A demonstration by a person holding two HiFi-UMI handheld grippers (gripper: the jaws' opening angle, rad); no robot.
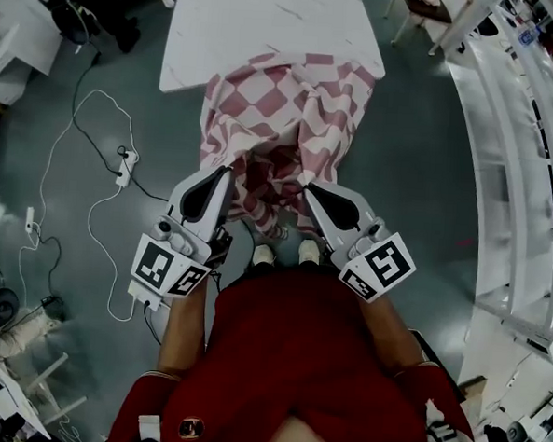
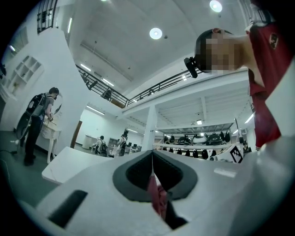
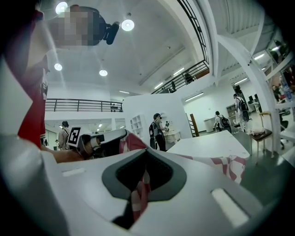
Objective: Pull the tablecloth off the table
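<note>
Clamping on anything at the moment, are those claws of yours?

Both are. My left claw (image 2: 152,159) is pinching shut on a fold of the tablecloth (image 2: 157,198), and my right claw (image 3: 146,162) is biting shut on another fold of it. I'm holding them level, side by side, just in front of my body.

And where is the cloth lying from there?

It's running straight away from me. From the two claws it's stretching as a bunched red-and-white strip over the floor (image 1: 419,177) to the near end of the tabletop (image 1: 270,19). Only a narrow band at its far end is lying on the white top; the rest is hanging clear.

Which hand is sitting nearer to it?

Neither, I'm judging. Both are gripping the near edge about abreast, so the cloth's long axis is pointing from me to the tabletop. I'm reckoning the pull is needing to go straight back toward me, both hands together, or the cloth is going to skew sideways.
</note>
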